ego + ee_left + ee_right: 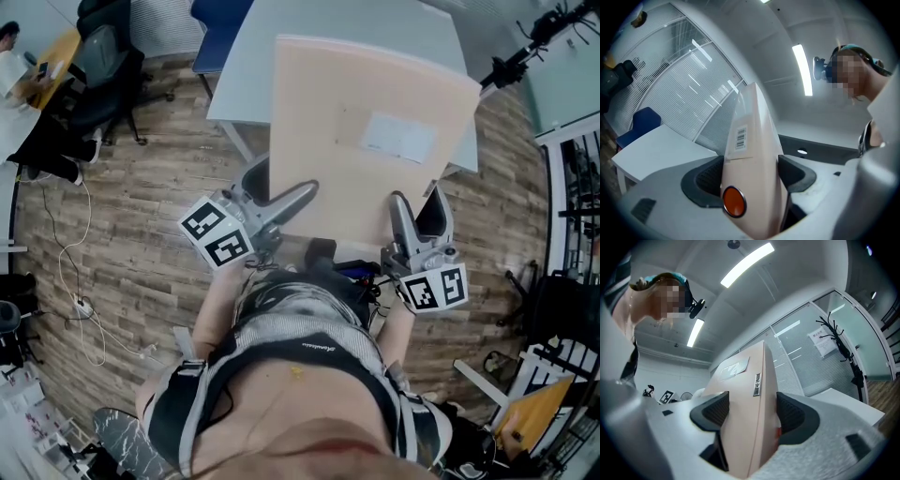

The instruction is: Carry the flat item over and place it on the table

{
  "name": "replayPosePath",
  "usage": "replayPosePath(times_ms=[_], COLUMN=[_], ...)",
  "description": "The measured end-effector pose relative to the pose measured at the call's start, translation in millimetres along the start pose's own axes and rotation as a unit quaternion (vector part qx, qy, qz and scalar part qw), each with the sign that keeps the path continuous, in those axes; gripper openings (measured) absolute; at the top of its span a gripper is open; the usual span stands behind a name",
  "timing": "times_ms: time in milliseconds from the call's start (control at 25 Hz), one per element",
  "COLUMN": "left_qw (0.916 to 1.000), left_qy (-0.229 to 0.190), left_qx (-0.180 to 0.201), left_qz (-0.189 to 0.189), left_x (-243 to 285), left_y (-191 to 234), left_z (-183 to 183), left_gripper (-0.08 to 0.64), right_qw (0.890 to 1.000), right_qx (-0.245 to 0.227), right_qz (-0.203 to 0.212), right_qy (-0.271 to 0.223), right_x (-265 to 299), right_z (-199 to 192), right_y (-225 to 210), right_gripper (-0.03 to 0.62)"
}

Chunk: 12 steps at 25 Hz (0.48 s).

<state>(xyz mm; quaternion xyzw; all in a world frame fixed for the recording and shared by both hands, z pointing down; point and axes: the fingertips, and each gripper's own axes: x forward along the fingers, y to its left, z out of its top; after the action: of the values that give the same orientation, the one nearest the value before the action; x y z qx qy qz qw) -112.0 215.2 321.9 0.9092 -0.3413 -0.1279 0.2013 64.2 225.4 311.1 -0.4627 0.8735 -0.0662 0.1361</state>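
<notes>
Head view shows the wooden floor [141,187] spread out below you. The pale bench [246,66] stands straight ahead, with a blue chair [217,23] at its far left corner. Over that bench you hold the flat box [347,103], a broad beige slab whose face hides most of the bench top. I cannot tell whether its far edge touches the bench. Its near edge sits just in front of your body, and both tools bite there.

Your left tool [298,197] is clamped on the near left corner of the box. In the left gripper view the 2 dark pads press against either face of the slab, which rises edge-on between them toward the ceiling. Your right tool [403,208] grips the near right corner the same way. The right gripper view shows the box edge wedged tight between its 2 pads.

Now the smaller things. A white label [399,138] lies on the upper face of the box, right of centre. A barcode sticker [741,137] sits on the box edge just above the left tool's pads. An orange round sticker [734,201] sits lower down, between those pads. A narrow grey label [757,384] runs along the box edge just above the right tool's pads.
</notes>
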Motion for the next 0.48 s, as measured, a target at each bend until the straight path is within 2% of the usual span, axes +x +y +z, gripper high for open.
replayPosePath(times_ms=[480], left_qw=[0.9998], left_qy=[0.007], left_qx=[-0.011], left_qz=[0.013], left_x=[28.3], left_y=[28.8], left_z=[5.0], left_gripper=[0.354], right_qw=[1.0], right_qx=[0.008], right_qz=[-0.004], right_qy=[0.014], right_x=[32.6], right_z=[-5.0], right_y=[-27.7], right_gripper=[0.302])
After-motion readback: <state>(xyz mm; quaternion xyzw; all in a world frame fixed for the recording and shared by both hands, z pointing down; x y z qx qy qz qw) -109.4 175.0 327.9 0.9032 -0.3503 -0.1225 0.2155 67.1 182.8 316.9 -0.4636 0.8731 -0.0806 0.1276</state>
